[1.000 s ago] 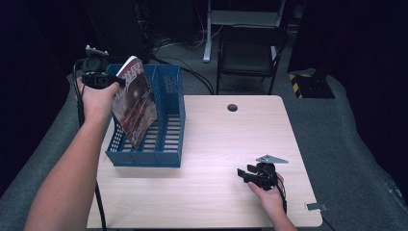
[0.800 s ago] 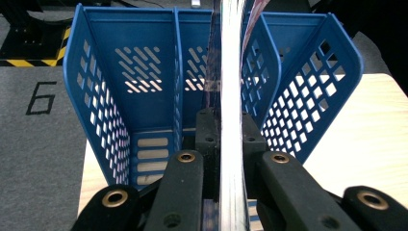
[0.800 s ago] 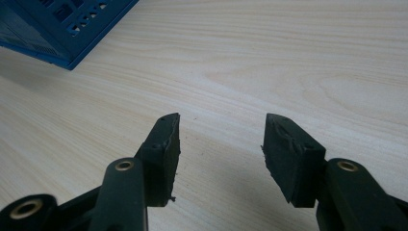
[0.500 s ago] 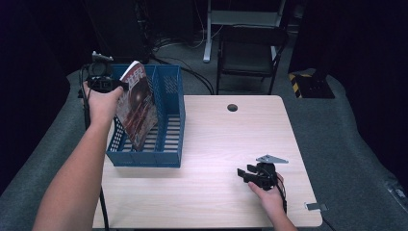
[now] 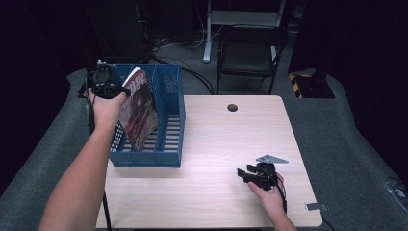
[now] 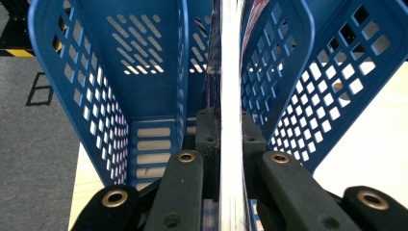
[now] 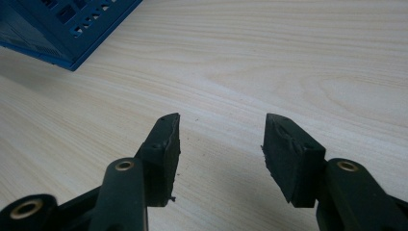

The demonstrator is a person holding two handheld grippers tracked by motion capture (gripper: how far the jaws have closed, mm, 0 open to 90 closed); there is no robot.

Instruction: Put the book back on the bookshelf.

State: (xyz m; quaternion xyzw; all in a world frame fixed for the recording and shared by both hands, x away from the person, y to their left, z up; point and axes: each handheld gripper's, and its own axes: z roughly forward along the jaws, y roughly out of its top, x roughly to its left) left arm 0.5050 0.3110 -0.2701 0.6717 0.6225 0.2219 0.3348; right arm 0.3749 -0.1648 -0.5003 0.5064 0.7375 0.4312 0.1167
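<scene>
A magazine [image 5: 138,111] with a dark red cover stands tilted in the blue slotted file basket [image 5: 171,125] at the table's left. My left gripper [image 5: 115,91] is shut on the magazine's upper left edge, above the basket's left wall. In the left gripper view the magazine's edge [image 6: 230,86] runs straight up between the two closed jaws, with the basket's compartments [image 6: 144,96] ahead. My right gripper [image 5: 244,174] rests low over the table at the front right, jaws open and nothing between them [image 7: 220,144].
The wooden table [image 5: 231,144] has a round cable hole [image 5: 232,107] near its far edge. A corner of the blue basket [image 7: 67,29] lies up left in the right gripper view. A dark chair [image 5: 250,53] stands beyond the table. Grey carpet surrounds it.
My left hand has lowered the magazine deeper into the basket. The right hand has stayed put.
</scene>
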